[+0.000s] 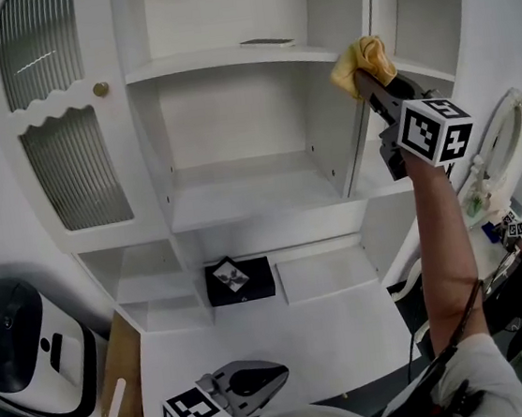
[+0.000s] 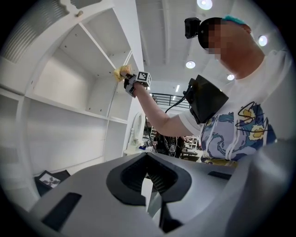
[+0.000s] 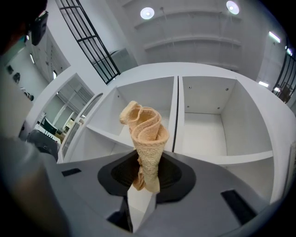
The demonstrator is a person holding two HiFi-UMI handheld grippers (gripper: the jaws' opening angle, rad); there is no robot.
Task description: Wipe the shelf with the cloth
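A crumpled yellow cloth [image 1: 363, 64] is pinched in my right gripper [image 1: 370, 81], raised at the right end of the upper shelf [image 1: 224, 62] of the white cabinet, beside the divider [image 1: 364, 11]. In the right gripper view the cloth [image 3: 145, 136] stands up from the shut jaws in front of the divider [image 3: 175, 111]. The left gripper view shows the cloth [image 2: 121, 72] far off at the shelf. My left gripper [image 1: 264, 386] hangs low at the bottom edge over the counter [image 1: 286, 337], jaws together [image 2: 150, 196] with nothing held.
A black box [image 1: 240, 280] lies on the lowest shelf. A ribbed glass door [image 1: 56, 115] with a brass knob [image 1: 100, 88] closes the left side. A white appliance [image 1: 24, 355] stands bottom left, a wooden board [image 1: 119, 371] beside it. A flat dark item [image 1: 267, 42] rests on the upper shelf.
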